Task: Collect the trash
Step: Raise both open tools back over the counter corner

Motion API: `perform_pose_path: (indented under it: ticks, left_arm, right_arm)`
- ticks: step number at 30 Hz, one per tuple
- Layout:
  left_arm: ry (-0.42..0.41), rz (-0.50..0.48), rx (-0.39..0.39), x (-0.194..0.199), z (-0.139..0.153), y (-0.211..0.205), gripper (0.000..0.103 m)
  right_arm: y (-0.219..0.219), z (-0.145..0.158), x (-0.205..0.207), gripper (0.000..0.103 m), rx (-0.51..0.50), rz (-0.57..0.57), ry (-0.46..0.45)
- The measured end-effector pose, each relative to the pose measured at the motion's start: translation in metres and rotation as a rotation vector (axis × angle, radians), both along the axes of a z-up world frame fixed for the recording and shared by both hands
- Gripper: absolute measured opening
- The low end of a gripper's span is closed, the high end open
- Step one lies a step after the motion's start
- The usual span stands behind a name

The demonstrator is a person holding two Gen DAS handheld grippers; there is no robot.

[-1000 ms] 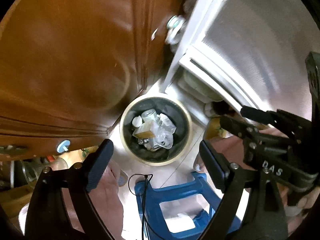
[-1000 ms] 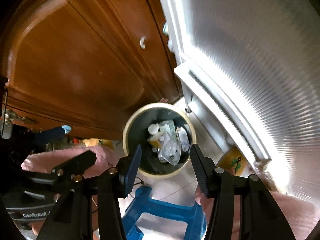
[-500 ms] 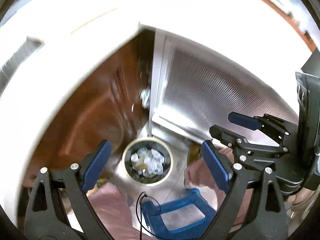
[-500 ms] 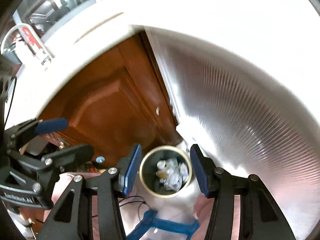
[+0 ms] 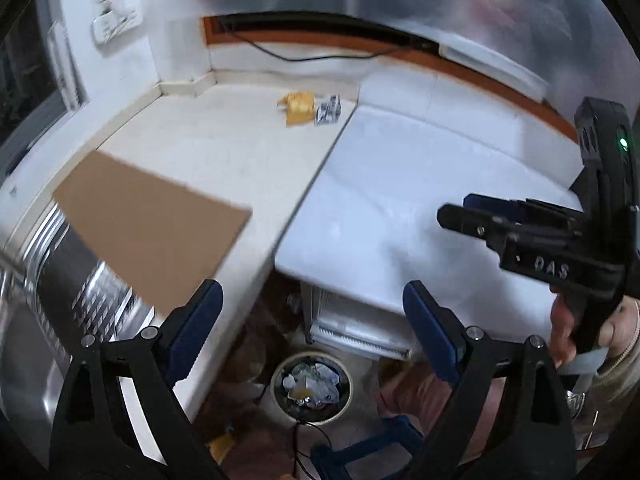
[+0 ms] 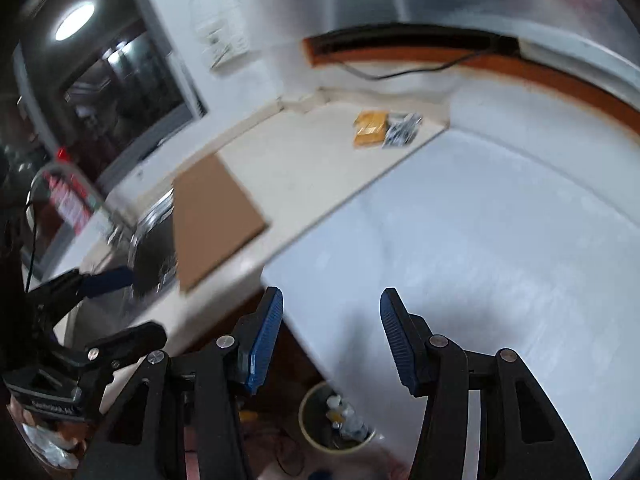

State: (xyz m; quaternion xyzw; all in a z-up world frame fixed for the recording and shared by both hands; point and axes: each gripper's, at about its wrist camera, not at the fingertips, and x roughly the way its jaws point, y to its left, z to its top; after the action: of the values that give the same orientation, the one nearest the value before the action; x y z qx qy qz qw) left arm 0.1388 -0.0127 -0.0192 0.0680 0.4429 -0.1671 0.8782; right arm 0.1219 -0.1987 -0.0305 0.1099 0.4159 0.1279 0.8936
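home kitchen: countertop (image 5: 224, 148), steel sink (image 5: 24, 344), waste bin (image 5: 312, 388).

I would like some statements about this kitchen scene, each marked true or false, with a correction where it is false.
1. A yellow wrapper lies on the countertop near the back corner. True.
2. The trash bin on the floor is empty. False: it holds crumpled trash.
3. The left gripper holds the yellow wrapper. False: its jaws are open with nothing between them.
4. A brown board lies on the countertop beside the sink. True.
5. The right gripper holds nothing. True.
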Motion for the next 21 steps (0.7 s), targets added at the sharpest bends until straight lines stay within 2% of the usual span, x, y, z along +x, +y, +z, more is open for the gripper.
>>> perform_pose_path:
  ticks: [4, 8, 14, 18, 21]
  left_arm:
    - [-0.001, -0.014, 0.018, 0.060, 0.014, -0.015, 0.090]
    - [0.023, -0.003, 0.008, 0.133, 0.017, -0.029, 0.087]
    - [0.026, 0.015, -0.005, 0.220, 0.000, -0.042, 0.079]
    - [0.027, 0.020, 0.009, 0.271, -0.021, -0.053, 0.075]
    - [0.049, 0.042, -0.039, 0.302, -0.033, -0.054, 0.075]
  right_arm:
    - [-0.020, 0.021, 0.058, 0.052, 0.015, -0.038, 0.028]
    - [-0.037, 0.024, 0.126, 0.052, 0.020, -0.069, 0.074]
    - [-0.060, -0.001, 0.228, 0.052, 0.040, -0.151, 0.140]
    - [-0.069, -0.020, 0.278, 0.052, 0.049, -0.208, 0.158]
    - [-0.073, -0.039, 0.312, 0.052, 0.064, -0.238, 0.178]
